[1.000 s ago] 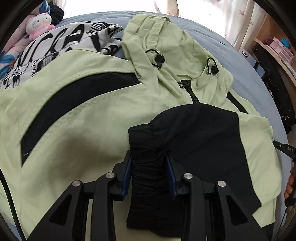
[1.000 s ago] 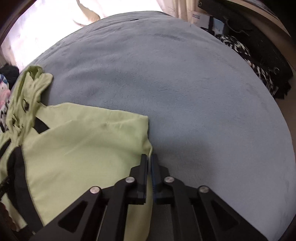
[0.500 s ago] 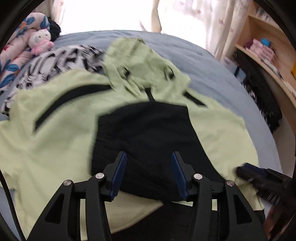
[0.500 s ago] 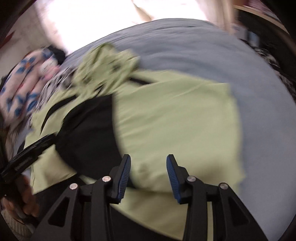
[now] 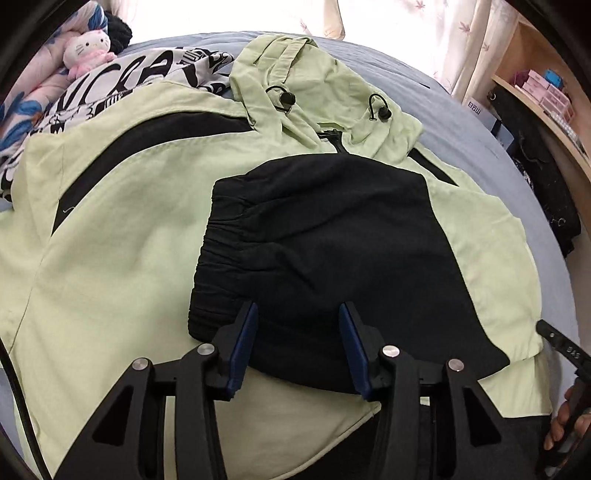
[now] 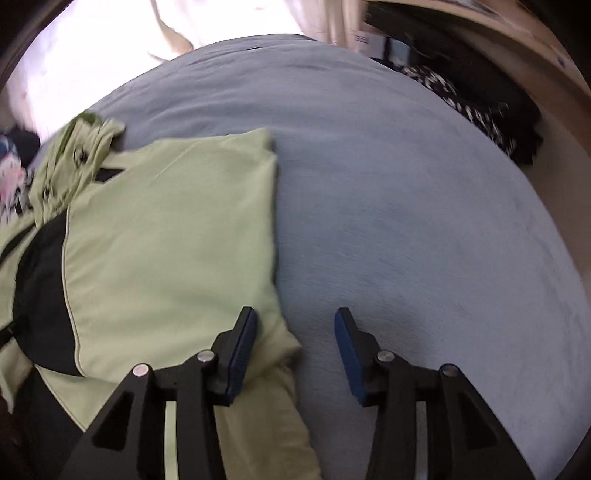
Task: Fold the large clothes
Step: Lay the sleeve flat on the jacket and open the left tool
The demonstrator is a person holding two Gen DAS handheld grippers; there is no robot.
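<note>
Bed (image 6: 406,192): I see grey-blue cover, green jacket (image 5: 122,258) spread flat.
Left hand-held gripper (image 5: 298,345): just closed slightly, still parted, empty.
Right hand-held gripper (image 6: 295,345): just opened, empty.
Room: curtains (image 5: 424,33), wooden shelf (image 5: 546,110).

You were in a bedroom at home: there was a bed (image 6: 406,184) with a blue cover, a toy cat (image 5: 88,50), curtains (image 5: 424,33) and a wooden shelf (image 5: 546,107).

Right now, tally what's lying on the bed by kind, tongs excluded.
Light green hooded jacket with black panels: 1
Black-and-white graphic print garment: 1
White and pink plush cat toy: 1
Floral pink and blue quilt: 1
Total: 4
</note>
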